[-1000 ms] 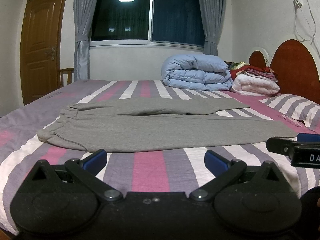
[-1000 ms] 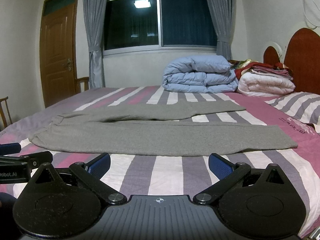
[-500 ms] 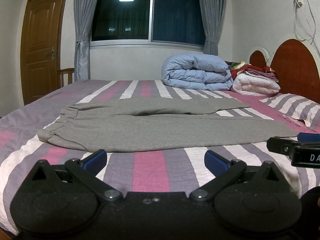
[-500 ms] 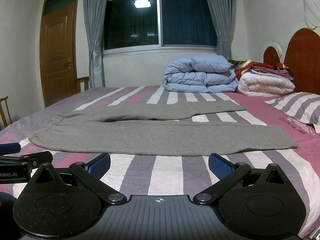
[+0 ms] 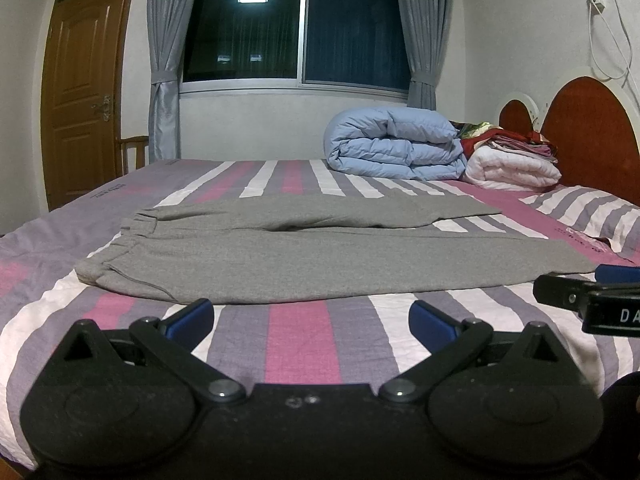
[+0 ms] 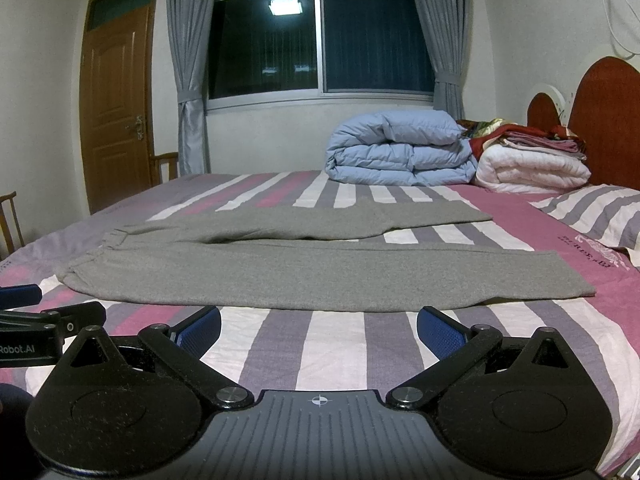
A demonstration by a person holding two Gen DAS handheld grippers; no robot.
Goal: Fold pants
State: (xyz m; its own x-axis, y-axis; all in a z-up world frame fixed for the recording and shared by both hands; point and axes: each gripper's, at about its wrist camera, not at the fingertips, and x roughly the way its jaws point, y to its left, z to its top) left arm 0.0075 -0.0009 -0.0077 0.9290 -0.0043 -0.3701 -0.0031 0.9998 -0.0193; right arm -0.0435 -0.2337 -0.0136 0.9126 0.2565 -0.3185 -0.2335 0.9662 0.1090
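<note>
Striped bed (image 5: 304,332) fills the lower frame; grey pants (image 5: 320,256) lie flat mid-frame, legs spread, unfolded. Left hand-held gripper (image 5: 310,314) and right hand-held gripper (image 6: 318,322) hover wide, empty, just short of them. Every fold remains.

Grey pants (image 5: 320,256) lie flat, unfolded, legs spread apart, waistband at left.

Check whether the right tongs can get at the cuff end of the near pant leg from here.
Probably yes. The right tongs are open and empty, and only bare striped bedsheet lies between them and the gray pants. The near leg's cuff lies flat, ahead and to the right, with nothing on it.
</note>
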